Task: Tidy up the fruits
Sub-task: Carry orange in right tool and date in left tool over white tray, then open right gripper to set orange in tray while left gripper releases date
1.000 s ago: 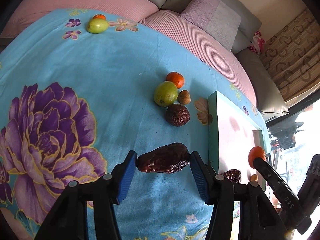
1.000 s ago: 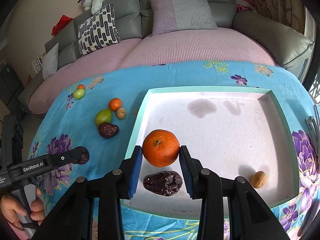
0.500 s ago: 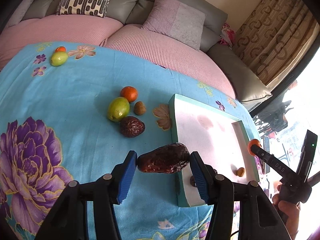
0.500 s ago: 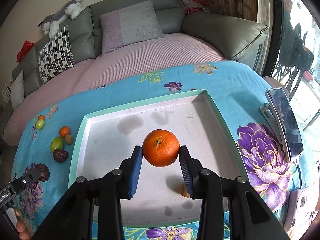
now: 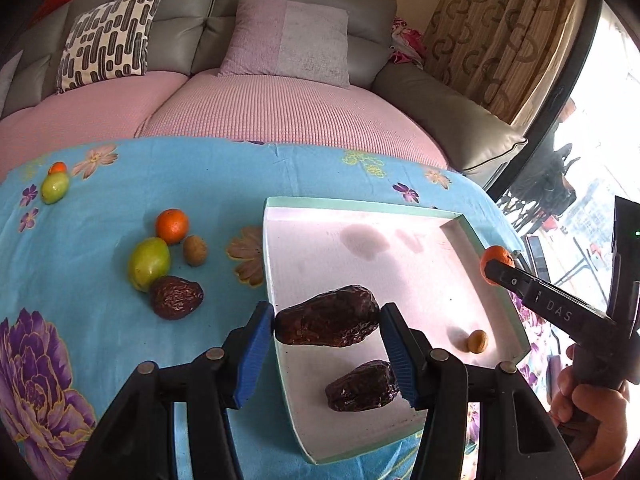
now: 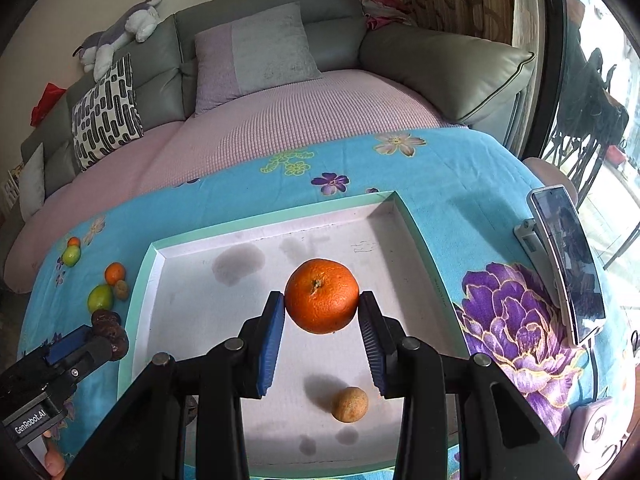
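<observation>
A home living room is showing: a grey sofa with cushions, a plush toy, and patterned curtains are surrounding the counter

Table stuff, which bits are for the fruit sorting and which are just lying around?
For sorting:
tray
held orange
held date
loose date
green fruit
small orange

Lying about:
phone
cushions
plush toy

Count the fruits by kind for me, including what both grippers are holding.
Dates: 3 (held, in tray, on cloth)
Oranges: 3 (held, on cloth, far small one)
Green fruits: 2
Walnuts: 2
Total: 10
</observation>
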Tool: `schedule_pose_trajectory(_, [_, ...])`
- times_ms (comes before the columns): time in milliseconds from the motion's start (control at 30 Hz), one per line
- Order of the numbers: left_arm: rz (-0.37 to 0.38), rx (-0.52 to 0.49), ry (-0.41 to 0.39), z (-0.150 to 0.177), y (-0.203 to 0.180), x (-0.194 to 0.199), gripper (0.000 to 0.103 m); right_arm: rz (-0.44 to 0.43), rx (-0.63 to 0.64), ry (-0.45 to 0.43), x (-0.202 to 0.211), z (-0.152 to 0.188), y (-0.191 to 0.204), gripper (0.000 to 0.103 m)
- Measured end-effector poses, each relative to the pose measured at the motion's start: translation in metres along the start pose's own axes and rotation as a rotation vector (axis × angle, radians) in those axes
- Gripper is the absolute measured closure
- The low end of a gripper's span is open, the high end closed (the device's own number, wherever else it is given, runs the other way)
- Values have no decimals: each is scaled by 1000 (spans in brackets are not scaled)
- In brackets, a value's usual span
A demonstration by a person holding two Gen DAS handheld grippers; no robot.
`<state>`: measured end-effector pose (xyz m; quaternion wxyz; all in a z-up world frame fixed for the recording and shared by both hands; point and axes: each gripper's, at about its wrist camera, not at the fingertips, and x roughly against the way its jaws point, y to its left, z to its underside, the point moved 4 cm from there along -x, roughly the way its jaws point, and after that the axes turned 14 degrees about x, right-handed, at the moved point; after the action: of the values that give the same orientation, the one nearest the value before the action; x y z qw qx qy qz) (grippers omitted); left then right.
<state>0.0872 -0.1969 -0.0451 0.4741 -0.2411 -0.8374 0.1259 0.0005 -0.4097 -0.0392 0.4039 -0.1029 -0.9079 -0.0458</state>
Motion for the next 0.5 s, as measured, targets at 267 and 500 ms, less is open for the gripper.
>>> schedule_pose_trajectory(267, [-25, -77, 5, -4, -26, -26, 45, 5, -24, 3, -4, 0, -12, 63])
schedule_pose_trajectory(500, [-56, -99, 16, -5, -29, -45, 45, -5, -19, 52, -19, 4, -12, 63])
